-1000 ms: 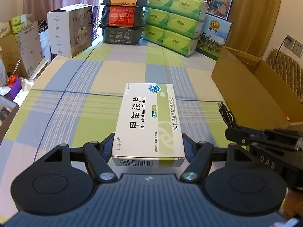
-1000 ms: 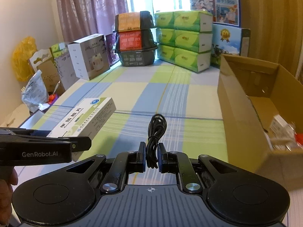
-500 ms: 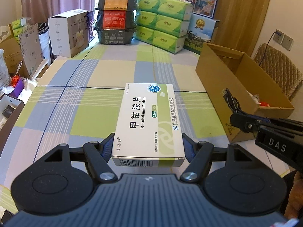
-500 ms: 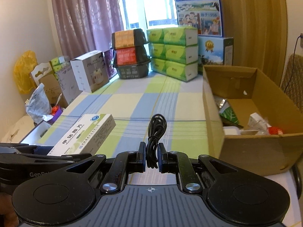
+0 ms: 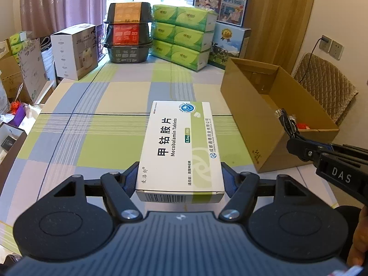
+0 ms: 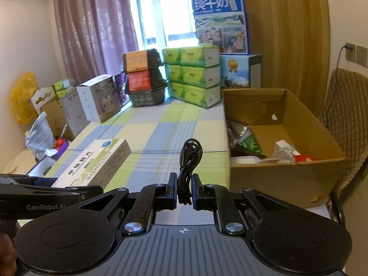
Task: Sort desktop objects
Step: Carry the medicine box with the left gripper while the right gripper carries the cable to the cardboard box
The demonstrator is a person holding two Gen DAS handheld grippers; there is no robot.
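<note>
My left gripper [image 5: 180, 174] is shut on a white and green medicine box [image 5: 181, 147], held flat above the checked tablecloth. The same medicine box [image 6: 96, 161] shows at the lower left of the right wrist view, with the left gripper [image 6: 76, 187] clamped on its near end. My right gripper [image 6: 185, 188] is shut on a coiled black cable [image 6: 189, 161], lifted high above the table. In the left wrist view the right gripper [image 5: 296, 146] and its cable [image 5: 286, 120] hang near the open cardboard box [image 5: 250, 119]. That cardboard box [image 6: 287, 177] holds several packets.
At the table's far end stand stacked green tissue packs [image 5: 184, 39], stacked black containers [image 5: 127, 34], a white appliance box [image 5: 73, 50] and milk cartons [image 6: 220, 23]. A padded chair [image 6: 347, 119] stands right of the cardboard box. Bags and boxes crowd the left side [image 6: 41, 115].
Both grippers have risen and drawn back from the table with their loads. The cardboard box's inside now shows more fully in the right wrist view.
</note>
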